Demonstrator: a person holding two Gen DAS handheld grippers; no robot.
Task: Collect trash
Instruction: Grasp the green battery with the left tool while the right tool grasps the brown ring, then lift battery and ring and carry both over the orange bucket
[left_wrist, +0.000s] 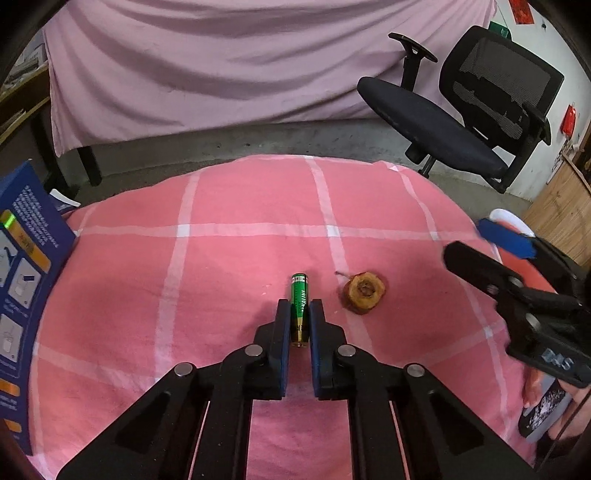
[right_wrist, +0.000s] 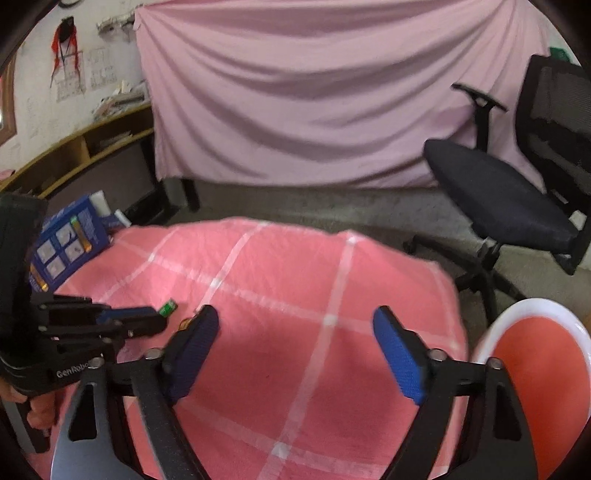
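A green and gold battery (left_wrist: 300, 295) lies on the pink checked cloth (left_wrist: 240, 206), and my left gripper (left_wrist: 299, 308) is shut on it, blue pads pressing both sides. Just right of the battery sits a brown apple core (left_wrist: 365, 291). In the right wrist view my right gripper (right_wrist: 295, 314) stands open above bare cloth with nothing between its fingers. Its left finger half hides the apple core (right_wrist: 185, 324). The left gripper (right_wrist: 162, 317) shows there at the left, with the battery's green end (right_wrist: 168, 307) poking out. The right gripper (left_wrist: 464, 237) also appears at the right edge of the left wrist view.
A blue printed box (left_wrist: 26, 266) stands at the table's left edge. A red bowl with a white rim (right_wrist: 532, 304) sits at the right edge. A black office chair (left_wrist: 461, 110) and a pink draped sheet (left_wrist: 221, 66) stand beyond the table.
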